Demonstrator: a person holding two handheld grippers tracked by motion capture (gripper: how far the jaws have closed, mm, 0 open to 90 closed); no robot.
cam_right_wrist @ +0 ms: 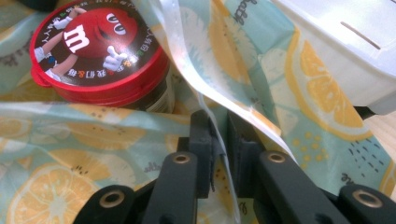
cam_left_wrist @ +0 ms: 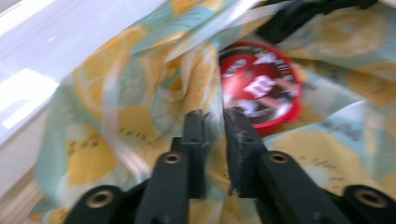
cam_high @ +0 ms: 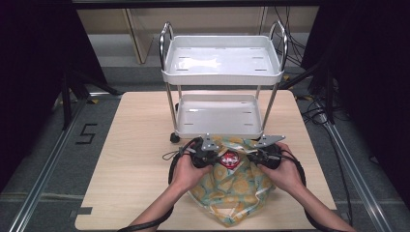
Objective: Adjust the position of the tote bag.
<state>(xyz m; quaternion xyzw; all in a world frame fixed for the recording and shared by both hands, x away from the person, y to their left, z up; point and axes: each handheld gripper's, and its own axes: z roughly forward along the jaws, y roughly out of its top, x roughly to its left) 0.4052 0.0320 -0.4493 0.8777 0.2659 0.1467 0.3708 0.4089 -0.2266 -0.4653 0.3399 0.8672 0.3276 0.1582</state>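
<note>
A lemon-print bag (cam_high: 237, 191) lies on the wooden table just in front of me. A jar with a red cartoon lid (cam_high: 230, 158) stands upright in the bag's mouth. My left gripper (cam_high: 216, 153) is at the mouth's left side. In the left gripper view its jaws (cam_left_wrist: 215, 116) are pinched on a fold of the bag (cam_left_wrist: 116, 93), with the jar lid (cam_left_wrist: 261, 88) just beyond. My right gripper (cam_high: 255, 153) is at the mouth's right side. Its jaws (cam_right_wrist: 218, 116) are shut on the bag's pale rim strip (cam_right_wrist: 205, 88), and the jar (cam_right_wrist: 93, 46) is off to the left.
A white two-tier cart (cam_high: 222, 77) with chrome handles stands on the table right behind the bag, and its lower tray (cam_high: 220, 133) almost touches the bag's mouth. That tray's edge (cam_right_wrist: 345, 51) is close to my right gripper. Bare tabletop (cam_high: 135, 145) lies to the left.
</note>
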